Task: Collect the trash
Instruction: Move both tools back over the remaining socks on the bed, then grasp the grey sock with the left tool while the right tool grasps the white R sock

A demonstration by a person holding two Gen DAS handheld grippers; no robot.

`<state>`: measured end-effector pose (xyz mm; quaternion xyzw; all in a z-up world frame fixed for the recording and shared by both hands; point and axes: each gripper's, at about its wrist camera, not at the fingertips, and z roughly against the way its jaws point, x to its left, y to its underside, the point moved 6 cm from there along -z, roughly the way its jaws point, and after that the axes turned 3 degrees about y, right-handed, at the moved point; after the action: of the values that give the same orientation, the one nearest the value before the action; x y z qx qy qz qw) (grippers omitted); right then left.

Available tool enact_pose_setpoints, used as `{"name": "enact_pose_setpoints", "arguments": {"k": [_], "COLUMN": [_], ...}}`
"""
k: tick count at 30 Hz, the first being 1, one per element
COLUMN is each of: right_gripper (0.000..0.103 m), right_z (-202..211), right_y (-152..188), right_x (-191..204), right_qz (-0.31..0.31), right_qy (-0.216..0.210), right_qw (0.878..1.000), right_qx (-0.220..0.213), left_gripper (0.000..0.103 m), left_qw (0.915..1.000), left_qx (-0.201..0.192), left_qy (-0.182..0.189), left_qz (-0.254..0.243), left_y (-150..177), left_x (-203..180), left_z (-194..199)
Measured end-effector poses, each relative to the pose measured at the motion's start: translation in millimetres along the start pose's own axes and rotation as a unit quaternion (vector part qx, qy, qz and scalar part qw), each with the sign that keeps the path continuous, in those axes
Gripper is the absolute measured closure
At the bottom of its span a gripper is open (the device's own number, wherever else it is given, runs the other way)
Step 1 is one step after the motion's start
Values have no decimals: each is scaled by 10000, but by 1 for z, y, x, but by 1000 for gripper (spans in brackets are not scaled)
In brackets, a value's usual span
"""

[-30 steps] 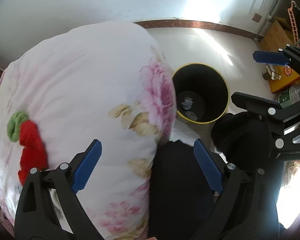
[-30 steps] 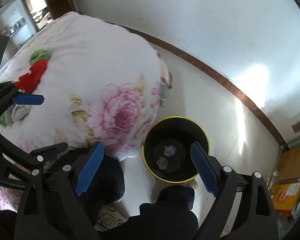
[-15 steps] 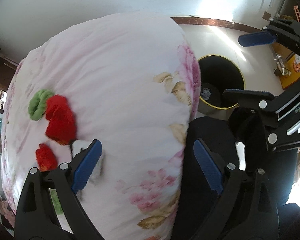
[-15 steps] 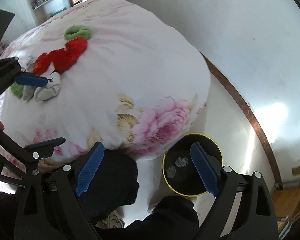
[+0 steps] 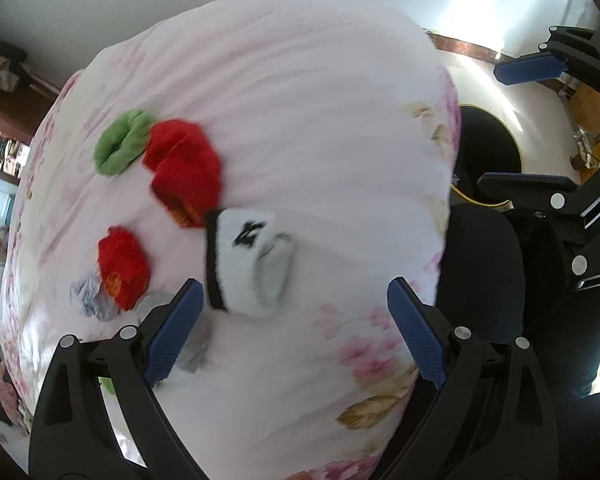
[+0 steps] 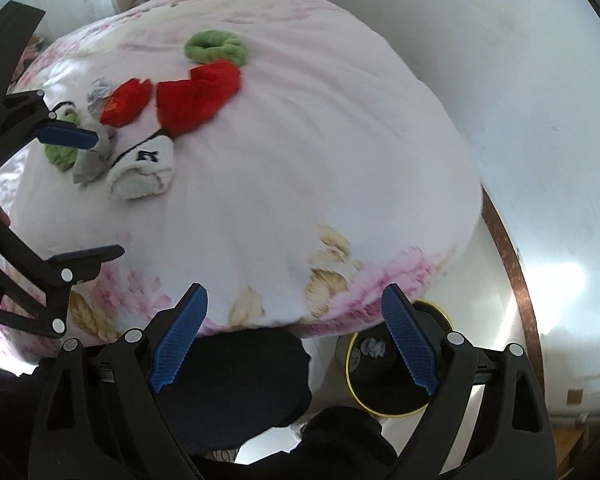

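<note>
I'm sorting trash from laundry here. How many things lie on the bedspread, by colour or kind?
Red bundles: 2
Green bundles: 2
White sock: 1
Grey bundle: 1
Crumpled paper: 1
Total: 7

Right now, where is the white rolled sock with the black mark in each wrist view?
Left wrist view: white sock sits low centre on the bedspread, just above the left gripper.
Right wrist view: the sock lies at upper left, beside the left gripper's blue fingertip.
Shared landmark: the large red sock beside it.
</note>
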<state>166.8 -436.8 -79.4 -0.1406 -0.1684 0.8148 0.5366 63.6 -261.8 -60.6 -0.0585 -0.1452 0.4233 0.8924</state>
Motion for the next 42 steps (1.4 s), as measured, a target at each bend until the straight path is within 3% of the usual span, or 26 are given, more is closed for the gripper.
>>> {"name": "enact_pose_setpoints", "arguments": {"k": [10, 25, 32, 36, 37, 38, 39, 42], "right_gripper": [18, 16, 15, 15, 15, 15, 15, 15], "right_z": [-8, -23, -36, -50, -55, -59, -62, -74], "right_y": [-28, -50, -59, -67, -70, -72, -75, -82], "right_x": [46, 98, 115, 124, 127, 129, 131, 138], "right_qz": [316, 534, 539, 524, 522, 547, 592, 707], "right_qy": [-148, -253, -350, -535, -601, -621, -613, -688], "right_qw": [9994, 9981, 9976, 9966, 9961, 9958, 9956, 9940], "right_qx": [26, 156, 239, 339, 375, 393, 394, 464], "left_gripper": [12, 7, 7, 7, 16, 43, 51, 58], "left_qw": [9980, 9948, 9940, 9947, 9953, 9954, 9947, 9945], "left_qx": [40, 68, 369, 385, 263, 160, 190, 154], "left_qy": [29, 173, 196, 439, 393, 350, 485, 514], "left_qz": [631, 1000, 1007, 846, 847, 880, 886, 897], "left_y": [28, 65, 73, 65, 63, 62, 62, 61], "left_x": [51, 107, 125, 125, 127, 129, 128, 133], "left_z": [-5, -22, -56, -74, -78, -79, -80, -77]}}
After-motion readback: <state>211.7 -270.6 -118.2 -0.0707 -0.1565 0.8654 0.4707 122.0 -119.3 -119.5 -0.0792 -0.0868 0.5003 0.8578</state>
